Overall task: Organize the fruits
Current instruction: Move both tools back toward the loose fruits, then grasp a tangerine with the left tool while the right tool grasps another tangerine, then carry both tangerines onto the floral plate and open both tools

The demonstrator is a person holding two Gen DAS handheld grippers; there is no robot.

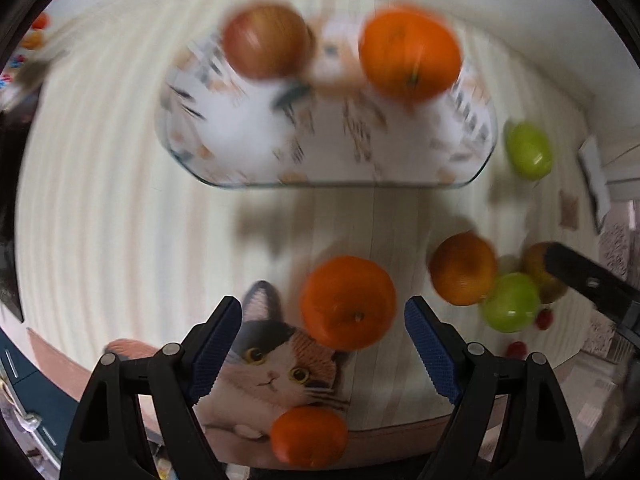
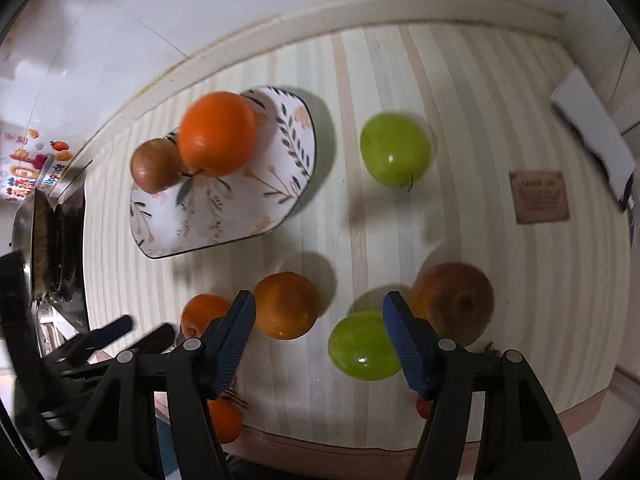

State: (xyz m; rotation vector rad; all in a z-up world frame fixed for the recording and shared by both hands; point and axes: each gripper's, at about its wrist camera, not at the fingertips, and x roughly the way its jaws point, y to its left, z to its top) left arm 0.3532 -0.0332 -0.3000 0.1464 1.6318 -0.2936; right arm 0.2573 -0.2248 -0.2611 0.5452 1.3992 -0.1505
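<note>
A floral plate [image 1: 320, 148] [image 2: 256, 184] holds a red-brown apple [image 1: 266, 40] [image 2: 156, 166] and an orange [image 1: 410, 52] [image 2: 218, 132]. My left gripper [image 1: 324, 316] is open, with an orange [image 1: 348, 302] lying on the cloth between its fingers, apart from both. Another orange [image 1: 308, 436] lies nearer the table edge. My right gripper [image 2: 318, 312] is open above the cloth; an orange [image 2: 286, 306] and a green apple [image 2: 362, 346] lie between its fingers, and a brown apple [image 2: 454, 302] lies just right of it. A second green apple [image 2: 396, 152] [image 1: 528, 150] lies beside the plate.
The striped tablecloth [image 2: 460, 92] has a cat picture [image 1: 276, 360] near its front edge and a brown label [image 2: 538, 196] at the right. Small red fruits [image 1: 544, 318] lie near the right fruit group. A stove with a pan [image 2: 40, 236] stands at the left. A white wall runs behind.
</note>
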